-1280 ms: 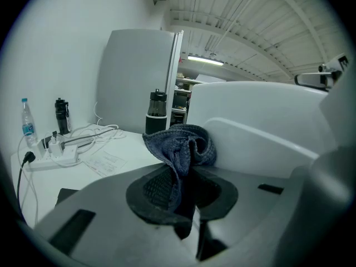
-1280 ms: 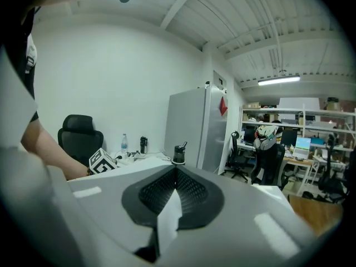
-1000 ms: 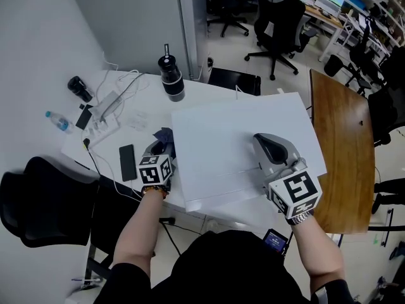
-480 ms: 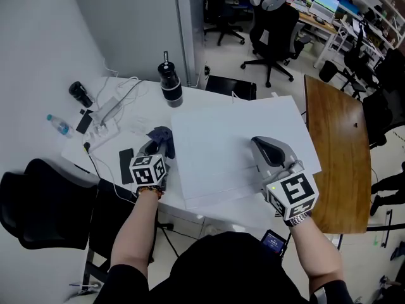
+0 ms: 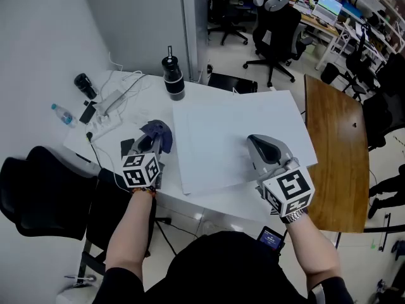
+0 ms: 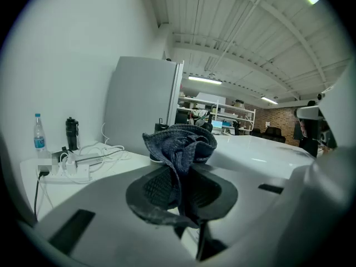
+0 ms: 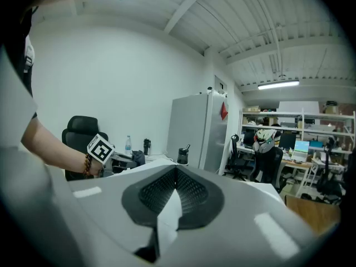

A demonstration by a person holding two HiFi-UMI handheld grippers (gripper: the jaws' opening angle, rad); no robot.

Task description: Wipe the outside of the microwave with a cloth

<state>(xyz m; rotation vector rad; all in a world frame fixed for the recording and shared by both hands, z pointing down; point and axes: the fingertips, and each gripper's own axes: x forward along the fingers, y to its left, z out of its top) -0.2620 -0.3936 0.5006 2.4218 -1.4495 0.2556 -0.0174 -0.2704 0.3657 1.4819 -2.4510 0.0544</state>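
Note:
The microwave is a white box on the white desk; I look down on its top. My left gripper hangs just off its left side, about level with the top edge. It is shut on a bunched dark blue cloth. In the left gripper view the cloth stands up between the pads of the left gripper, with the microwave's top to the right. My right gripper rests over the top's front right part. In its own view the right gripper is shut with nothing held.
Left of the microwave lie a black phone, a power strip with cables, a water bottle and a black tumbler. A black chair stands at the left, a wooden table at the right.
My left gripper has risen with the cloth beside the microwave's left side, up to its top edge. The right gripper has shifted slightly across the top.

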